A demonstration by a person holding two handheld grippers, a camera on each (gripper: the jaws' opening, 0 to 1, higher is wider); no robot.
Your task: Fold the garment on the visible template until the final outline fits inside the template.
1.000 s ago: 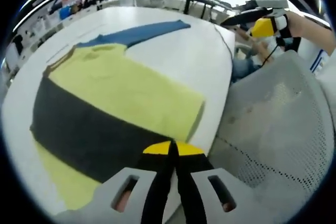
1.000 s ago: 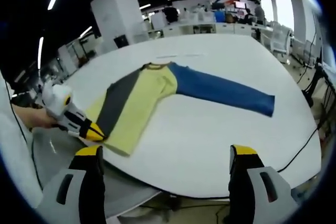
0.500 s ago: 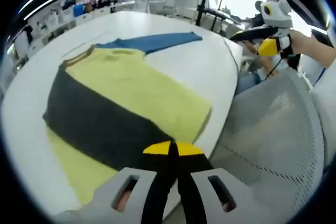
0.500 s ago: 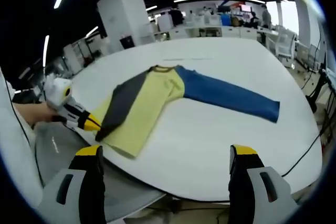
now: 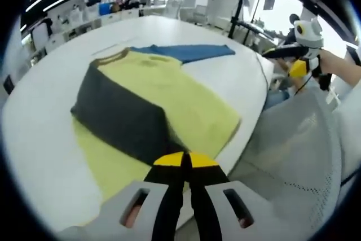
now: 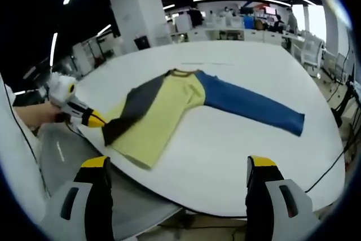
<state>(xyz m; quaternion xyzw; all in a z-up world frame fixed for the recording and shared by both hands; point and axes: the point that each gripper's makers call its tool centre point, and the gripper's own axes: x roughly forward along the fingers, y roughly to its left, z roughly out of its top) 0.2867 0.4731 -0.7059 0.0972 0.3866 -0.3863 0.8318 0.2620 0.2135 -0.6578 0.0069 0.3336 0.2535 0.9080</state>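
Note:
A long-sleeved garment (image 6: 163,111) lies on the white round table (image 6: 242,139). Its body is yellow, one sleeve is blue (image 6: 254,108) and stretched out flat, and the other is dark grey (image 6: 135,108), folded across the body. My left gripper (image 5: 185,162) is shut on the grey sleeve (image 5: 127,119) at its end; in the right gripper view the left gripper (image 6: 93,120) holds that end a little above the table's near edge. My right gripper (image 6: 179,165) stands wide open off the table's edge, apart from the garment. The right gripper (image 5: 297,67) also appears in the left gripper view, beyond the table.
A grey mesh chair (image 5: 293,156) stands against the table's edge beside both grippers. A faint thin line (image 6: 203,63) marks the table beyond the collar. Desks, screens and people fill the far background. A cable (image 6: 333,167) runs along the table's right edge.
The left gripper has drawn the grey sleeve's end up and further over the yellow body. The right gripper has stayed open, and both views have shifted slightly.

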